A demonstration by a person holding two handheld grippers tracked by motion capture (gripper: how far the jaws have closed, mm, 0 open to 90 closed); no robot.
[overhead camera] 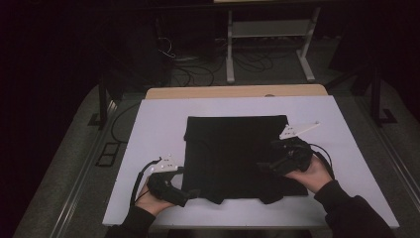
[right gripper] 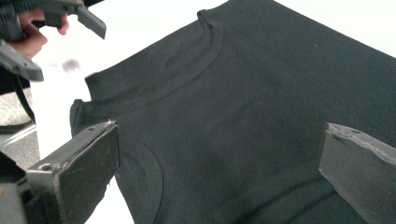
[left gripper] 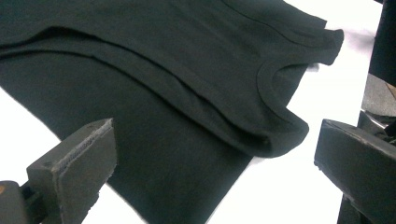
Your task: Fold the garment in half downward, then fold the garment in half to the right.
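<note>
1. The left tongs (overhead camera: 190, 193) sit nearest the person, at the near left corner of the black shirt (overhead camera: 235, 156). Their jaws are wide apart, and nothing is between them.
2. The right tongs (overhead camera: 262, 166) hang over the right side of the shirt, a bit farther out. Their jaws are wide apart too, with cloth under them but not pinched.
3. The shirt lies folded and flat between the two tongs on the white table (overhead camera: 148, 129). Its neck end is on the near side, close to both tongs.
4. What could go wrong: I think a fold comes next. The cloth is in layers, so a jaw could grab just the top layer and pull the fold open.
5. A grab too close to the edge could slip off, because the cloth is soft and thin.
6. The hands are close together at the near edge, so the tongs could bump.
7. The left gripper view shows the folded layers (left gripper: 154, 88) stacked like steps, and the round neck band (left gripper: 271, 88). From up high the shirt is just a dark patch.
8. The right gripper view shows the left tongs (right gripper: 56, 21) far off past the shirt.
9. The high view shows the whole table and the farthest shirt edge.
</note>
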